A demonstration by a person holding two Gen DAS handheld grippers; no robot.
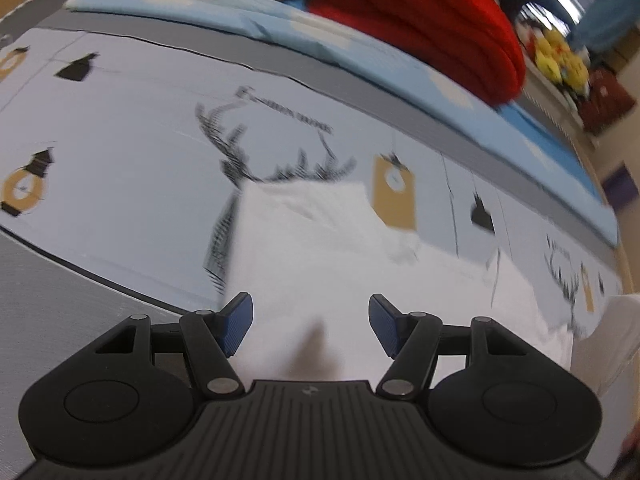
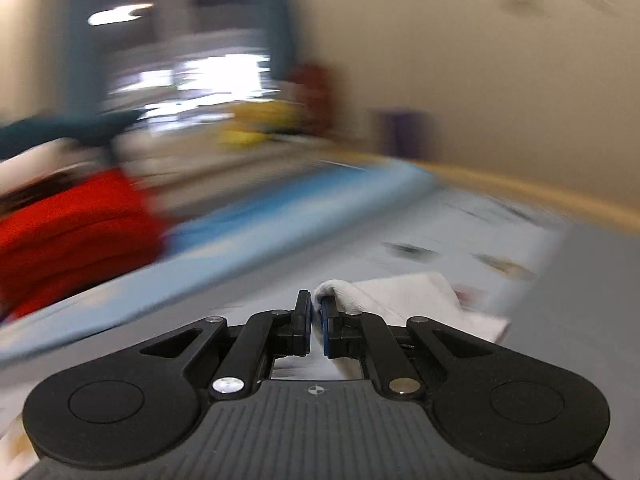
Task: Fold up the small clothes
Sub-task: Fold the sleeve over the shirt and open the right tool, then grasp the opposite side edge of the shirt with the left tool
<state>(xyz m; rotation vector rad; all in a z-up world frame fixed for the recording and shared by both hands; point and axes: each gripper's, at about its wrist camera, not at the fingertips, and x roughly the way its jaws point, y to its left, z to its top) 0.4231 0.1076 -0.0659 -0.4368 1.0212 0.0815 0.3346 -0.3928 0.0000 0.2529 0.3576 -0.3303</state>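
Between the blue-padded fingers of the left gripper [image 1: 311,326], and stretching away toward 12 and 2 o'clock, lies the white garment [image 1: 320,248], flat on the patterned bed sheet [image 1: 132,160] with its far edge squared off; the left fingers stand wide apart above the cloth and hold nothing. On the right wrist view, the right gripper [image 2: 316,322] has its fingers pressed together on a rolled white edge of the garment [image 2: 400,294], which trails off toward 2 o'clock over the sheet. The sheet is pale with antler and lantern prints. Beyond it, at 12 to 1 o'clock in the left view, runs a light blue mat [image 1: 248,16], and on that sits a folded red knit [image 1: 420,24]. Yellow plush toys [image 1: 560,60] show at 2 o'clock, blurred.
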